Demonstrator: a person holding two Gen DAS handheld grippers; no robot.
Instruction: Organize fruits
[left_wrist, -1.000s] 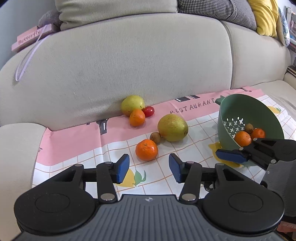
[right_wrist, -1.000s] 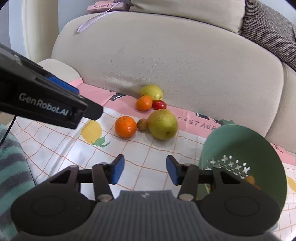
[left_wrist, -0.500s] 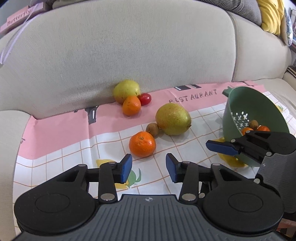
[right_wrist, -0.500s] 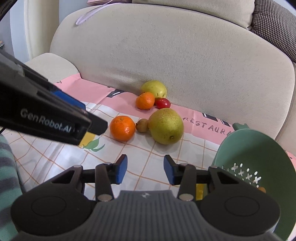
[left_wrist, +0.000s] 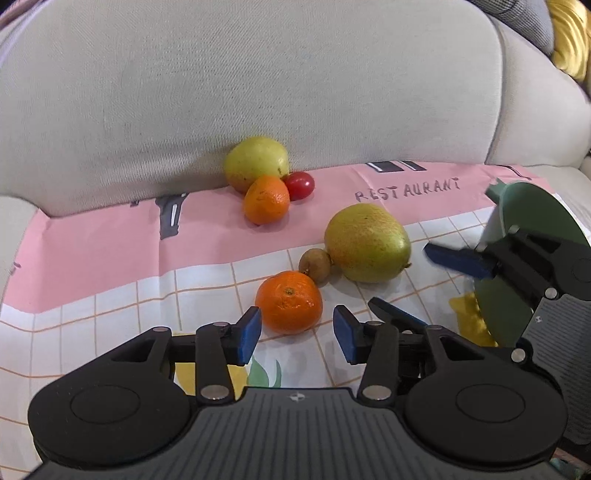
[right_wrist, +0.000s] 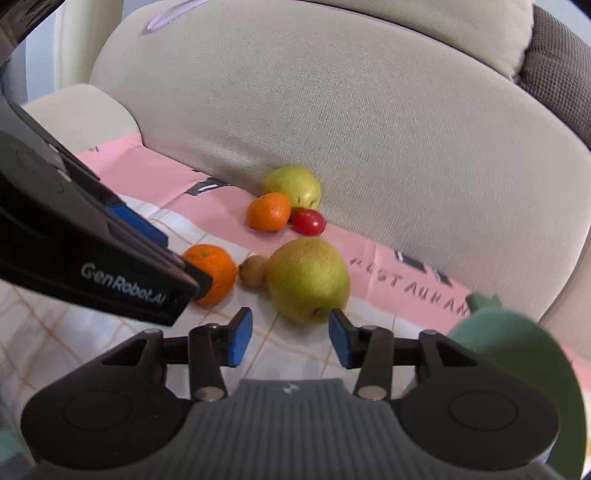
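Orange mandarin (left_wrist: 289, 302) on the cloth sits just ahead of the left gripper (left_wrist: 296, 334), whose empty jaws have just been opening; straddle it fully, then squeeze gently.

Bare checked cloth (left_wrist: 110, 314) lies open toward the mat's left edge. Mid-mat, the near tangerine (left_wrist: 289, 302), a small brown fruit (left_wrist: 314, 263) and the large pear (left_wrist: 367, 242) touch in a row, leaving no gap. Against the sofa backrest (left_wrist: 258, 81) a second pear (left_wrist: 255, 162), tangerine (left_wrist: 266, 199) and cherry tomato (left_wrist: 300, 185) cluster. The green colander (left_wrist: 535, 206) blocks the right edge.
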